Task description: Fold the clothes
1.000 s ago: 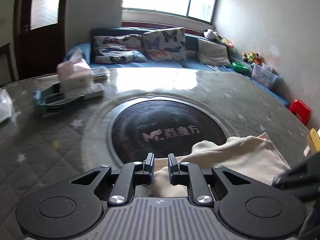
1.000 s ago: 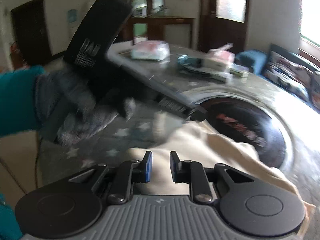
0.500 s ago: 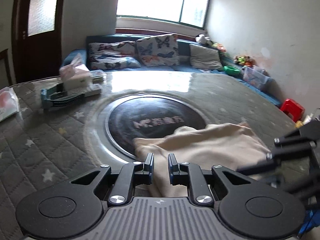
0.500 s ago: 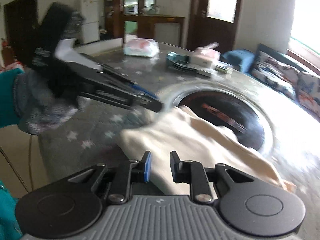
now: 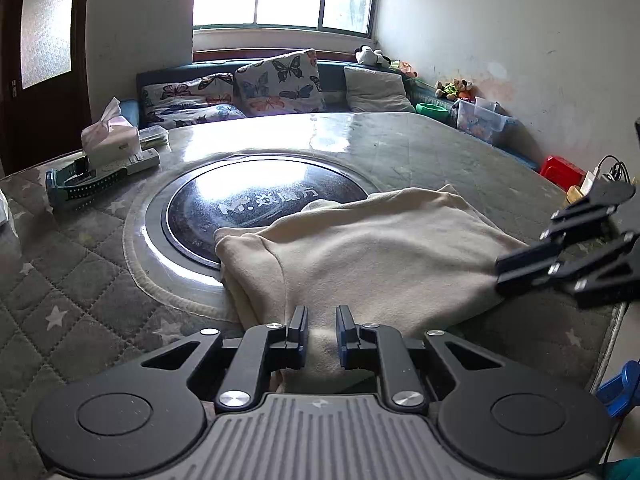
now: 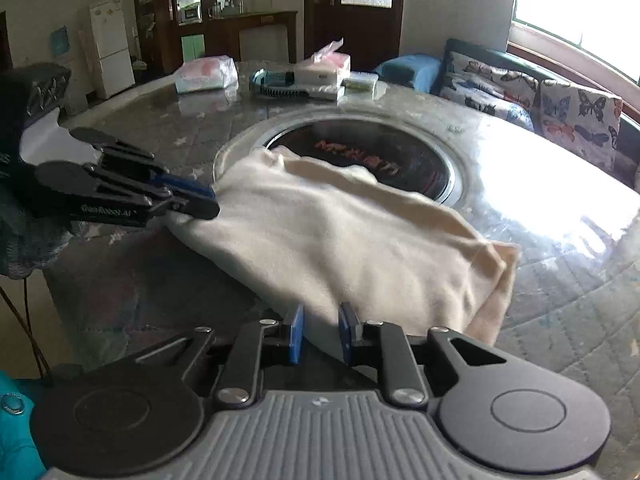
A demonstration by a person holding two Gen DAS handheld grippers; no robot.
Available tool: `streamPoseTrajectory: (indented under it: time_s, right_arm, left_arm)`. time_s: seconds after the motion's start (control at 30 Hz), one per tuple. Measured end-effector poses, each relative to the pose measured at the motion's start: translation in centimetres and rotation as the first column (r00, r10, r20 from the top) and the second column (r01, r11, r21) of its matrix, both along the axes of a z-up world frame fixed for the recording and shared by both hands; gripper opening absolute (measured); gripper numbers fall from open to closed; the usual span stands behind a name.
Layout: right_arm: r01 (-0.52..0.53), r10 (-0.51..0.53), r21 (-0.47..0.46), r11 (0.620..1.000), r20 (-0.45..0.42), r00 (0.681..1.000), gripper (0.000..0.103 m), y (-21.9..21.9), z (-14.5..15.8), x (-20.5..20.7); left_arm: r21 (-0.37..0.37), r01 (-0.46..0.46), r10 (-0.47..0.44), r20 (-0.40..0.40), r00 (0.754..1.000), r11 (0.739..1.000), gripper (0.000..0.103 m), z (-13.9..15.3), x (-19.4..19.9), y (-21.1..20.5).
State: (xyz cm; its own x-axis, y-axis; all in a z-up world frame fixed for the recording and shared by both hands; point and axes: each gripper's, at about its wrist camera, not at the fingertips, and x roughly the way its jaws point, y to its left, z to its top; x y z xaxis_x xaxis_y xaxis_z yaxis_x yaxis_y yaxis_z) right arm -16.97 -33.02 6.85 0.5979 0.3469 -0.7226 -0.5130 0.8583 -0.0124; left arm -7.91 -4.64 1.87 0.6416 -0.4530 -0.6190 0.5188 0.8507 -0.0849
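Big round desk (image 5: 420,148) w/ a quilted star-print cover under a clear sheet fills most of the room; sofa (image 5: 248,88) w/ butterfly cushions sits behind it below the window. Dark round plate (image 5: 256,208) w/ lettering is set in the desk's middle.

Cream cloth (image 5: 380,256) lies on the near side of the desk, one end lapping over the plate's rim, the rest spread across the cover toward the desk edge. It's bunched and doubled at the edges, not flat.

Left tongs (image 5: 321,334) are clenched on the cloth's near edge: fabric runs up between the blue pads, gap narrow. From the right cam the same tongs (image 6: 192,204) show nipping the cloth's left corner, gloved hand (image 6: 24,216) behind them, teal sleeve lower down.

Right tongs (image 6: 320,336) likewise grasp the cloth: its near hem passes between the two pads, pads close-set. From the left cam they (image 5: 520,272) sit at the cloth's right corner, touching it; slightly blurred.

Far left of the desk: tissue box (image 5: 110,138), a remote (image 5: 132,162) just in front, a teal-and-black item (image 5: 80,182) beside that. Right cam also shows a wipes pack (image 6: 206,74) further back.
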Motion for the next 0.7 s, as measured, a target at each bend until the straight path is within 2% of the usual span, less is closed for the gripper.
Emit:
streamPoseTrajectory:
  time_s: [0.2, 0.4, 0.53, 0.7]
  right_arm:
    - [0.057, -0.058, -0.020, 0.998, -0.049, 0.997, 0.018, -1.9, -1.4, 1.0]
    - [0.076, -0.075, 0.007, 0.997, -0.022, 0.997, 0.020, -2.2, -0.3, 1.4]
    - [0.082, -0.082, 0.002, 0.997, -0.038, 0.996, 0.020, -2.0, -0.9, 2.2]
    - [0.067, -0.067, -0.004, 0.998, -0.011, 0.998, 0.021, -1.3, 0.0, 2.2]
  left_arm:
    - [-0.008, -0.001, 0.001, -0.007, 1.000, 1.000, 0.016, -0.3, -0.1, 0.1]
    - [-0.033, -0.011, 0.009, -0.036, 0.999, 0.999, 0.017, 0.1, 0.1, 0.7]
    - [-0.056, -0.051, 0.048, -0.051, 0.998, 0.997, 0.018, 0.8, 0.8, 1.2]
    - [-0.044, -0.100, 0.098, -0.059, 0.993, 0.994, 0.028, 0.9, 1.4, 1.6]
